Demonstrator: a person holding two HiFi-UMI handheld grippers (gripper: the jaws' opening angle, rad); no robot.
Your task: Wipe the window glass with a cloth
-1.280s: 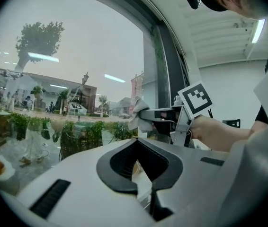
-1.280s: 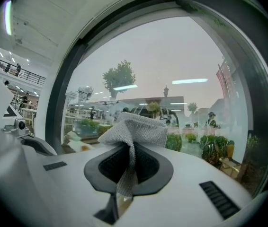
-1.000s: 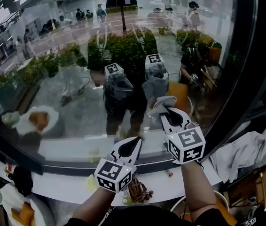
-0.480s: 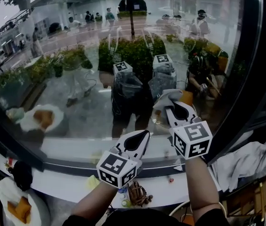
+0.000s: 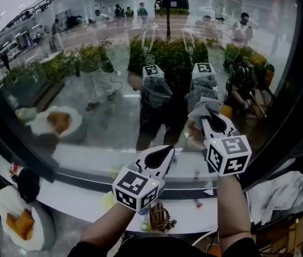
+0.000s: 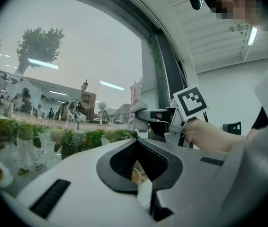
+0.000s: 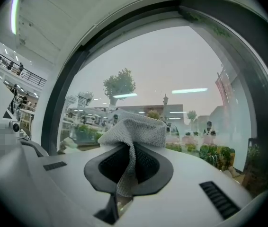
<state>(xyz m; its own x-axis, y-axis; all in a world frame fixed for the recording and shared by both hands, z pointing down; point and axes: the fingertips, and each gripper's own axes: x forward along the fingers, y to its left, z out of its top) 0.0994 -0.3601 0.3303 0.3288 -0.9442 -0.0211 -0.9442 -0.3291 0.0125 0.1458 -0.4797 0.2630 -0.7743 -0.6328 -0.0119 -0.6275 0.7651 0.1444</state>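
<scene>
Cloth, grey mesh rag, is right of centre in the head view. It is bunched at the tip of the right tongs, which are clenched on it. The right gripper view shows a fold pinched between the jaws and the rest flaring out above. The cloth looks pressed on the window glass, since it meets its own reflection there.

Change: over the last second the cloth has slid right and a little up across the pane, so the wiping stroke is likely under way. Most of the glass to the left is probably not covered yet.

Left tongs sit lower centre over the white sill, jaws closed on nothing and off the glass.

Outward: a plate with food is at lower left and a pale fabric heap at lower right.
</scene>
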